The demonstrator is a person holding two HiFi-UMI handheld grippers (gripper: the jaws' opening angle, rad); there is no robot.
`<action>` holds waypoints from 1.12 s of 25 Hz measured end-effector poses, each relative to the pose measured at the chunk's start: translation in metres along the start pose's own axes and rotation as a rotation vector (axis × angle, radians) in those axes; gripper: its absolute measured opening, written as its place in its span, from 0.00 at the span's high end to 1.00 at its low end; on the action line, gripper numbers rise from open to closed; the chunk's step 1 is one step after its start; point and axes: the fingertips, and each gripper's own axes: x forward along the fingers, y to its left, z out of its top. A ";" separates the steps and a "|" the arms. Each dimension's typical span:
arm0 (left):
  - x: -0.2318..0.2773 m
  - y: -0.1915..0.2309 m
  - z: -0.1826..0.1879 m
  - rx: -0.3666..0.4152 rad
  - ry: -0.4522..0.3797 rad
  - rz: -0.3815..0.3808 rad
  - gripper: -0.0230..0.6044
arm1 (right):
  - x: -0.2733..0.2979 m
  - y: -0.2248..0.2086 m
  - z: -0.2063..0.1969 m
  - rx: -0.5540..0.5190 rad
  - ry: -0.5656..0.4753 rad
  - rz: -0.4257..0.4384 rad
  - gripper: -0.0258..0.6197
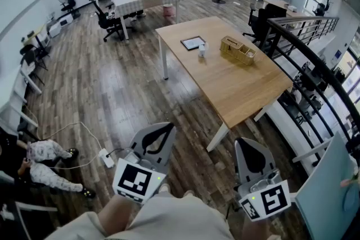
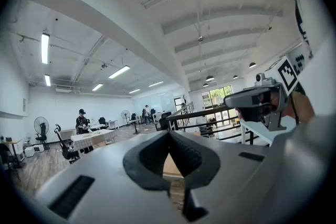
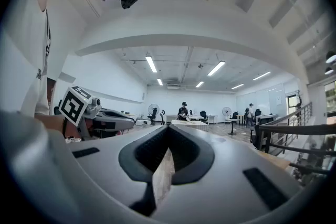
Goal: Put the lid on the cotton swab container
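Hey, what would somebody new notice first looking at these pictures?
First come the left gripper and right gripper, low at the bottom of the head view, each with its jaws together and holding nothing. Beyond them, in the middle of the room, stands a wooden table bearing a wicker basket, a small white container and a dark tablet, all well away from both grippers.

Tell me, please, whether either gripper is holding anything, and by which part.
Nothing is held. The left gripper and the right gripper each have their jaws closed together on nothing, well away from the table.
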 end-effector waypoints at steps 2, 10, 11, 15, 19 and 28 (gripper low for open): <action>0.002 -0.005 0.000 0.006 0.006 -0.005 0.93 | -0.004 -0.004 0.001 0.019 -0.015 0.002 0.92; 0.013 -0.018 -0.002 0.004 0.015 0.006 0.93 | -0.010 -0.017 -0.012 0.023 0.022 0.011 0.92; 0.015 -0.021 -0.001 0.003 0.013 0.005 0.93 | -0.012 -0.020 -0.015 0.023 0.025 0.011 0.92; 0.020 -0.026 -0.003 0.006 0.019 0.007 0.93 | -0.014 -0.028 -0.023 0.046 0.038 0.012 0.92; 0.020 -0.022 -0.006 0.006 0.030 0.021 0.93 | -0.005 -0.022 -0.029 0.066 0.047 0.056 0.92; 0.056 0.017 -0.029 -0.003 0.053 0.058 0.93 | 0.049 -0.042 -0.046 0.081 0.069 0.078 0.92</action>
